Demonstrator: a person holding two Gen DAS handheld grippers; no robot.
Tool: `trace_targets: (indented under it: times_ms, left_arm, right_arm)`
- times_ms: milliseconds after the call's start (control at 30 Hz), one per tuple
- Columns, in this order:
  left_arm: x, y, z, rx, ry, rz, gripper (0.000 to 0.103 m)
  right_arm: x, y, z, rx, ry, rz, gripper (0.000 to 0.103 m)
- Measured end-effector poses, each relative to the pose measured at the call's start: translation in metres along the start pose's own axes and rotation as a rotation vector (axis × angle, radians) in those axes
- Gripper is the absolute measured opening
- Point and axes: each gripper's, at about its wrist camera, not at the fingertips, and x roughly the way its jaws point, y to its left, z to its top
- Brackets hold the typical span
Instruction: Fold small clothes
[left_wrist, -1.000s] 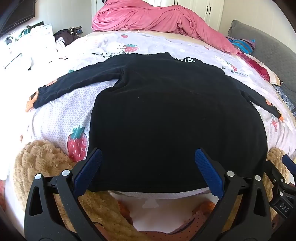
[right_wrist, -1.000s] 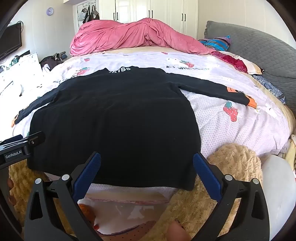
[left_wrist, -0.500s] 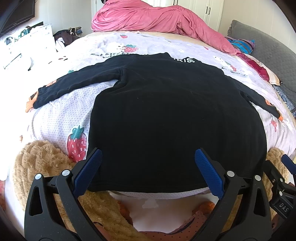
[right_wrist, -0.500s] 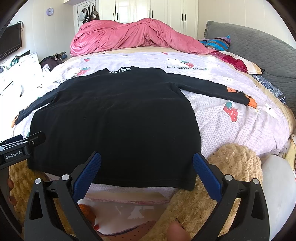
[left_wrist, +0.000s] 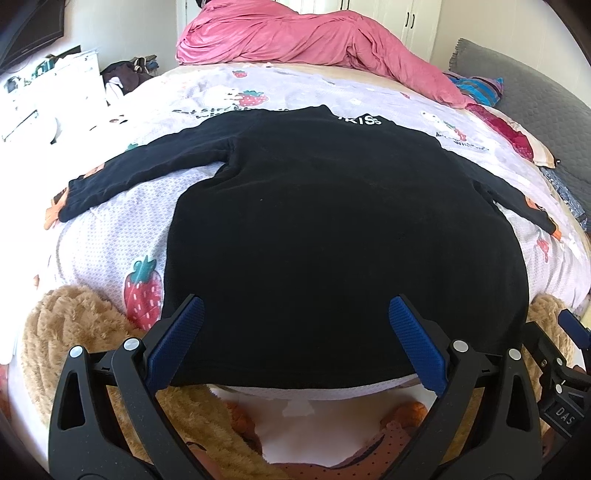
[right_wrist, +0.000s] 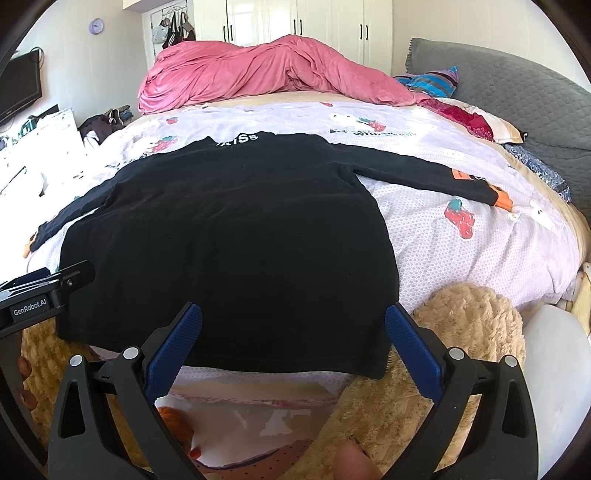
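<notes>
Shirt: black long-sleeved knit shirt lies flat on the white strawberry-print bed cover, hem at the near edge of the bed, collar with white lettering at the far end. Long axis of the body runs near-to-far, straight ahead of both tools; sleeves splay out left and right.

Left hand-held gripper is open, blue pads spread wide, holding nothing, poised just short of the hem toward its left half. Right hand-held gripper is likewise open and empty, facing the hem toward its right half; near right hem corner sits just inside its right pad.

Each sleeve is on its own tool's side: left cuff far-left, right cuff far-right, both well apart from the pads. Hem is the nearest edge for both.

My read: no fold started; next grab is either the hem corners or a sleeve each.

Tan fluffy blanket sits below the near bed edge, clear of the shirt.
</notes>
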Motion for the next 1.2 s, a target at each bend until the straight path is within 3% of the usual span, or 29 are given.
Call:
trace_targets:
  times_ms: [567,1200]
  left_arm:
    - [0.009,-0.033,0.019,0.047,-0.006,-0.048,0.094]
    - [0.028,-0.057,0.058,0.046,0.015,-0.105,0.094]
  right_arm:
    - [-0.001,-0.025,0.015,0.027,-0.042,-0.021,0.099]
    - [0.012,-0.056,0.05,0.11,-0.027,-0.03,0.099]
